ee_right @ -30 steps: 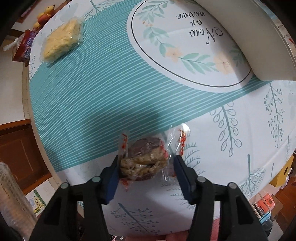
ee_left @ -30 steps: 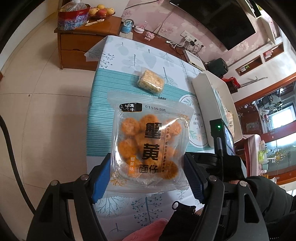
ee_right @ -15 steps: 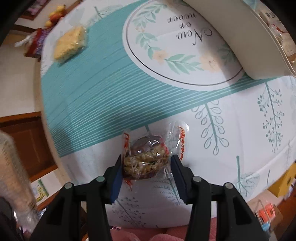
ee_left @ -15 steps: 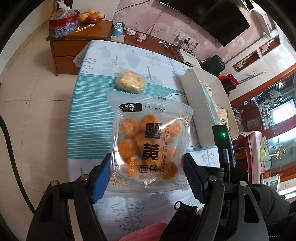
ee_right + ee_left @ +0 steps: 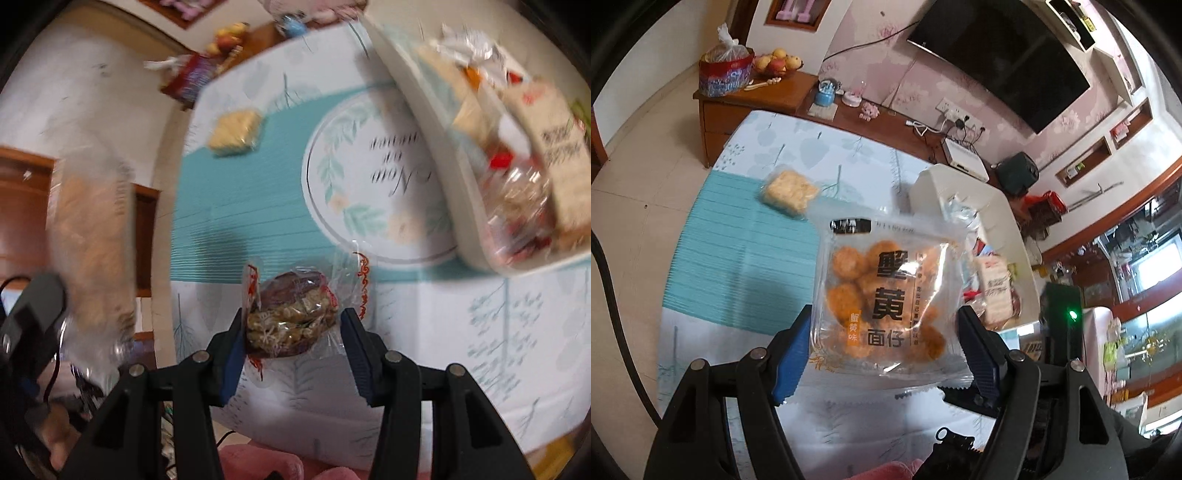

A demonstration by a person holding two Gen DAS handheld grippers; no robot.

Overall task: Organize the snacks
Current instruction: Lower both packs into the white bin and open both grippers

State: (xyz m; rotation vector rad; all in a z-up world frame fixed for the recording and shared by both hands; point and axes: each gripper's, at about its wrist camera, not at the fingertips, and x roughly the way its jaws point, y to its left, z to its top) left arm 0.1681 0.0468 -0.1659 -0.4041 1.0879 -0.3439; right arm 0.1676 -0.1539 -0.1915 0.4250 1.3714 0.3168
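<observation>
My table [image 5: 746,266] wears a cloth with teal stripes, leaf prints and a round floral emblem [image 5: 373,192]. Beyond its far edge stands a wooden sideboard [image 5: 738,107] carrying a bowl of fruit [image 5: 777,62], a red bag [image 5: 726,74] to its left and a small blue pot [image 5: 825,96]. A dark television [image 5: 1001,55] hangs on the pink flowered wall, with a white box [image 5: 964,157] below it.

Desk [image 5: 746,258] mid stripe area bare, open passage. Only obstacle there: yellow snack [image 5: 790,190] near far-left edge. White tray [image 5: 443,192] blocks right side, piled with packets [image 5: 517,155], little room inside. Near desk edge bare below both hand-held grippers. Cabinet [image 5: 738,107] beyond far end.
</observation>
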